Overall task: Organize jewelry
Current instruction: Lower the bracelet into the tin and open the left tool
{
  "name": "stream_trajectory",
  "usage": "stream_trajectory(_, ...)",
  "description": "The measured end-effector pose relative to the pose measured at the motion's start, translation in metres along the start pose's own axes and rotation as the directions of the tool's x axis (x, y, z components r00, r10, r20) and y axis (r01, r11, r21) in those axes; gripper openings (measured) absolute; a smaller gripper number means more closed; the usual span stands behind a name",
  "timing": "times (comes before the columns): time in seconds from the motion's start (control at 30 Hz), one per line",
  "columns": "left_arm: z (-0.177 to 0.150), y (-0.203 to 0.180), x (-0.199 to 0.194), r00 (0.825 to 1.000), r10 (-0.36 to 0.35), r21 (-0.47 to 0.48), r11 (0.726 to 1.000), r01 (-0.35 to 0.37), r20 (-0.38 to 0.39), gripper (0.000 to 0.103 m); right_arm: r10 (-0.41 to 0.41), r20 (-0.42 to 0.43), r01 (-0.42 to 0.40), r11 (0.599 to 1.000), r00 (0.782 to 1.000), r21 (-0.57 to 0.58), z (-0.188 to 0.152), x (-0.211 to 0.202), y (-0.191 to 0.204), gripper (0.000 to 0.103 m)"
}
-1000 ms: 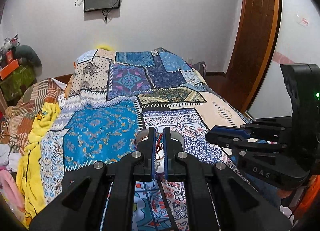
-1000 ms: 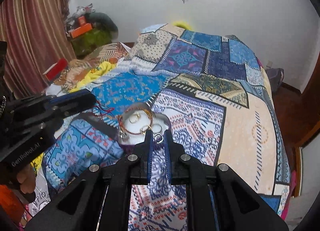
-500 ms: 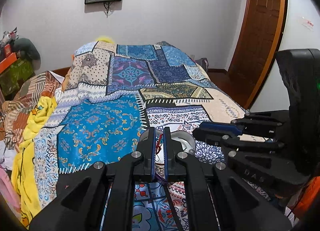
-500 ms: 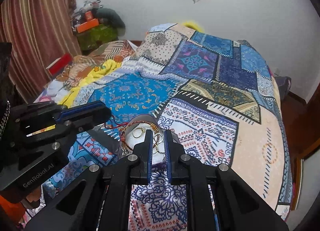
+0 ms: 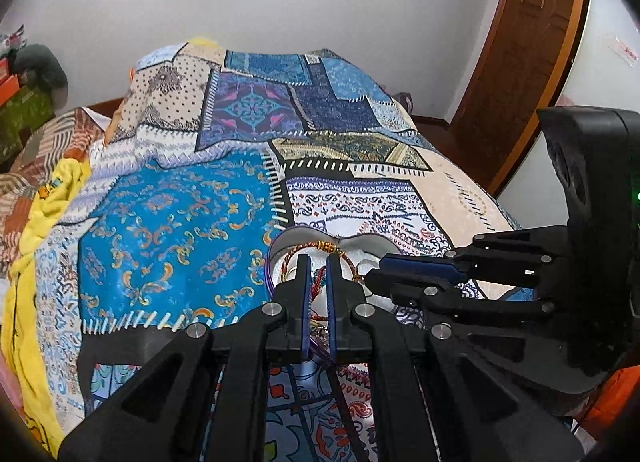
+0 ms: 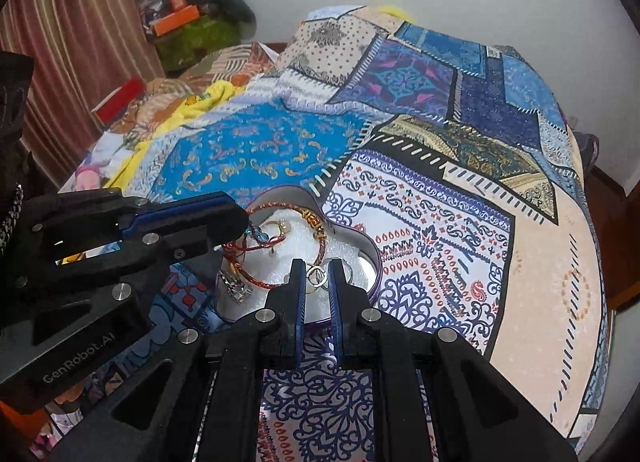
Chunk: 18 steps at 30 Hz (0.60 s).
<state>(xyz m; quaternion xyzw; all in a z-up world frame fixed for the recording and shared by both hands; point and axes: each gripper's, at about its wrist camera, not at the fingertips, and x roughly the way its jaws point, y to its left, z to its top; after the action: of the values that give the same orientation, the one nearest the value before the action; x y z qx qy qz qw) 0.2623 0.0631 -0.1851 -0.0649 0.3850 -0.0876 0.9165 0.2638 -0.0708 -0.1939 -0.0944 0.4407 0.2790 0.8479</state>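
While both claws are hovering over the heart-shaped box point(image 6: 370, 258) on the bed point(image 6: 440, 222), the left claw point(image 5: 318, 262) is pinching a red thread bracelet point(image 6: 256, 244) and the right claw point(image 6: 318, 268), nearly shut, is pinching small rings point(image 6: 317, 276); each should be lowering gently, keeping pieces untangled.

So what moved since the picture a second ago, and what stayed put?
Both grippers came down closer to the heart-shaped purple-rimmed jewelry box on the patchwork bedspread. The left gripper keeps its red thread bracelet pinched; the right gripper stays shut. The box and its bangles haven't moved.
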Motion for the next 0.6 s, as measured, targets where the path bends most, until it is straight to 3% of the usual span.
stream_trajectory(0.13,-0.003,0.001,0.005,1.000,-0.025,-0.021,0.999,0.024,-0.016,0.005,0.010,-0.009,-0.010,1.000,1.000,0.000,-0.002,0.003,0.000,0.010)
stream_trajectory(0.6,-0.006,-0.009,-0.014,1.000,0.008,-0.003,1.000,-0.008,0.008,0.005,-0.020,-0.002,0.019,0.999,1.000,-0.026,0.002,-0.005,0.004,0.015)
